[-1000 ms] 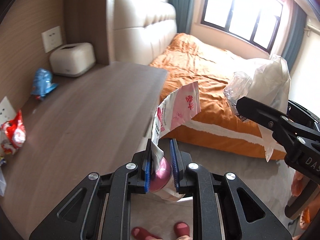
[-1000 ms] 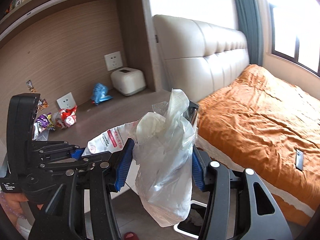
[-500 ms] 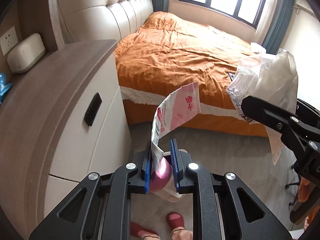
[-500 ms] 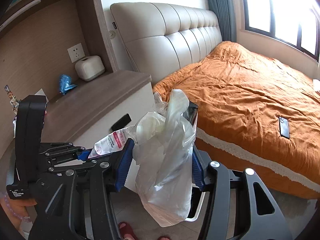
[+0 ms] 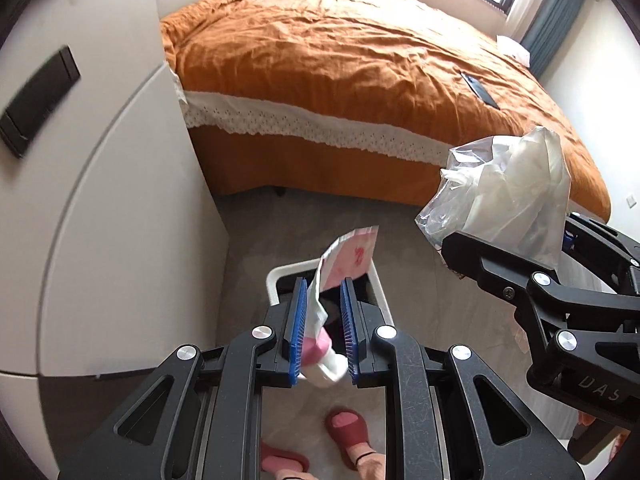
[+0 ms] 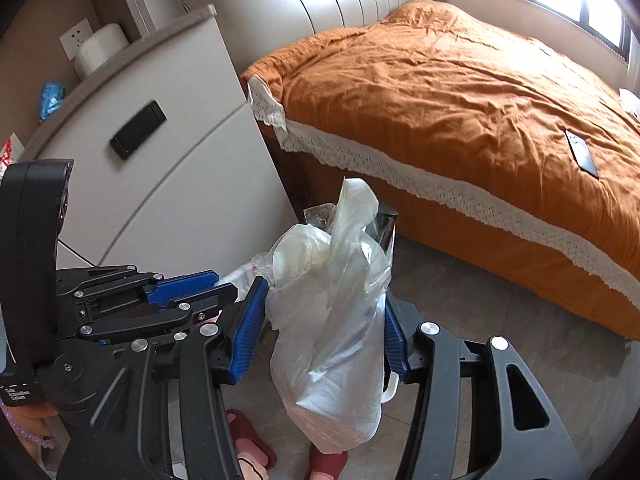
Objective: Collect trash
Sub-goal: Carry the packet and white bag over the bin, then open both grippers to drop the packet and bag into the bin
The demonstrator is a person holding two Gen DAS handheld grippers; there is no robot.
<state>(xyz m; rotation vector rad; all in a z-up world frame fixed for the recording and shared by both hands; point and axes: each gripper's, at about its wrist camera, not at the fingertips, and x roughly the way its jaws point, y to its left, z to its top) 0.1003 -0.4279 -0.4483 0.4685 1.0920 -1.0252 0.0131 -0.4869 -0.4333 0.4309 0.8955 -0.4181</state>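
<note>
My left gripper (image 5: 323,285) is shut on a pink and white wrapper (image 5: 354,254), which sticks up past the blue pads. Right below it on the floor stands a white bin (image 5: 280,274) with a dark inside. My right gripper (image 6: 324,298) is shut on a crumpled bundle of clear and white plastic bags (image 6: 332,332), which hangs down between the fingers. In the left wrist view that bundle (image 5: 512,188) and the right gripper (image 5: 508,238) are to the right of the bin and higher. The left gripper (image 6: 216,284) shows at the left of the right wrist view.
A white cabinet (image 5: 112,208) with a black handle (image 6: 138,130) stands left of the bin. A bed with an orange cover (image 5: 340,60) lies behind, a phone (image 6: 582,152) on it. A person's feet in red slippers (image 5: 346,428) are below. Snack wrappers (image 6: 50,98) lie on the cabinet top.
Both grippers have sunk from cabinet-top height toward the floor and tipped downward, each still holding its trash. The white bin has come into view under the left gripper.
</note>
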